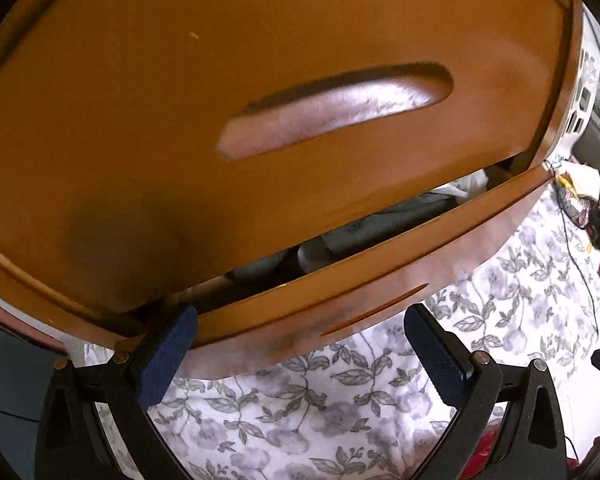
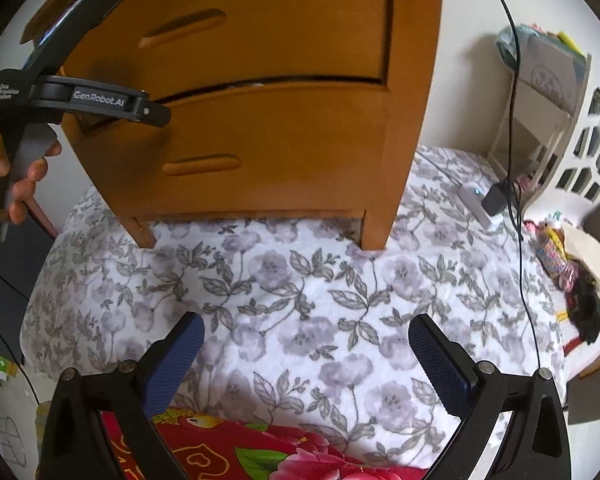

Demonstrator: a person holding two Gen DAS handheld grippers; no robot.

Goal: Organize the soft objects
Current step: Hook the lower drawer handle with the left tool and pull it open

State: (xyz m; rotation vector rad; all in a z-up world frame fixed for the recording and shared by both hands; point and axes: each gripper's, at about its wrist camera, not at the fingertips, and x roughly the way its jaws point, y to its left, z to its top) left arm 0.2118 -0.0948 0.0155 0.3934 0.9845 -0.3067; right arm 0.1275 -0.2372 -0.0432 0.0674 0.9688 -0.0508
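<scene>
The left gripper [image 1: 300, 344] was pressed up against the wooden chest of drawers [image 2: 260, 40], its blue-padded tongs spread wide apart and holding nothing. Its left pad [image 1: 168, 356] sat at the top edge of the lower drawer [image 1: 380, 248], which stood pulled out a little, more on the right than the left. Through the gap the soft things showed: rolled grey cloth [image 1: 380, 220], something white [image 1: 472, 182] further right and pale rolled bundles [image 1: 312, 254] lower down (socks or small garments, hard to say which). So the task's things lay inside that lower drawer, not in either gripper.

The right gripper [image 2: 304, 360] hung back over the flowered bedsheet [image 2: 300, 300], its tongs likewise apart and empty, with a red floral blanket [image 2: 240, 456] under it. A hand [image 2: 16, 172] worked the left tool's handle at the chest's left corner.

The likely step was shutting or opening that drawer. The risk, as I judged it, was skew: a push or pull at the left end alone could rack the drawer and jam it in its runners. Cloth riding high might also catch under the upper drawer [image 1: 260, 80] and bunch. The chest stood on soft bedding, so a hard shove could rock it.
</scene>
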